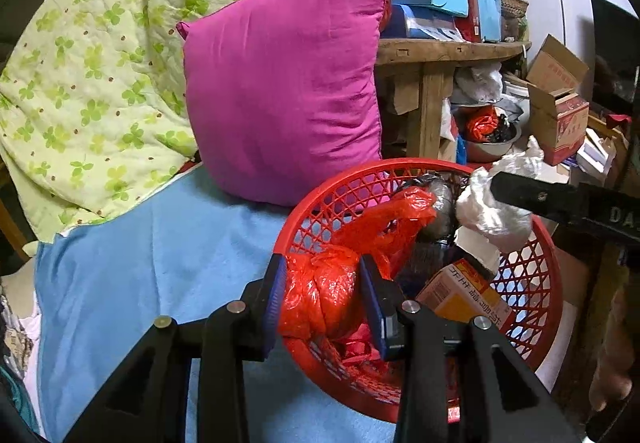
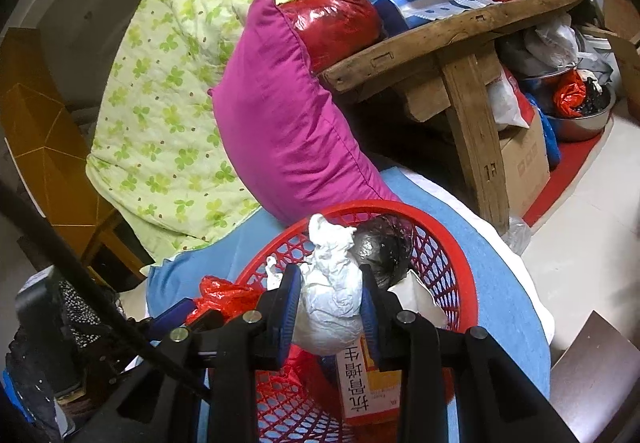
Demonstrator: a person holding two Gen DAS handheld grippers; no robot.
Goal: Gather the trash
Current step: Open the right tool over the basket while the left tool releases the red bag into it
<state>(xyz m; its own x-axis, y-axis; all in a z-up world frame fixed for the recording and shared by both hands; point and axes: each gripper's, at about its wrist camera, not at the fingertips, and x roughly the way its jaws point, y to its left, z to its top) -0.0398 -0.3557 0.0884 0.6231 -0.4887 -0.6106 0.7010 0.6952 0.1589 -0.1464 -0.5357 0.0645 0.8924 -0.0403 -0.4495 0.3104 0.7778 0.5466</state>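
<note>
Left claw (image 1: 322, 301), low in the frame, is clamped on a red plastic bag (image 1: 320, 299) over the red basket (image 1: 536, 283); right claw (image 2: 330, 309) is pinching a crumpled white wad (image 2: 332, 307) above it too. Basket sits on the blue sheet (image 1: 140, 283), with a magenta pillow (image 1: 280, 83) behind at center.

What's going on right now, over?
Left tool shut on knotted red plastic bag. Right tool shut on crumpled white paper wad. Both over red lattice plastic basket. Nothing blocking.
</note>
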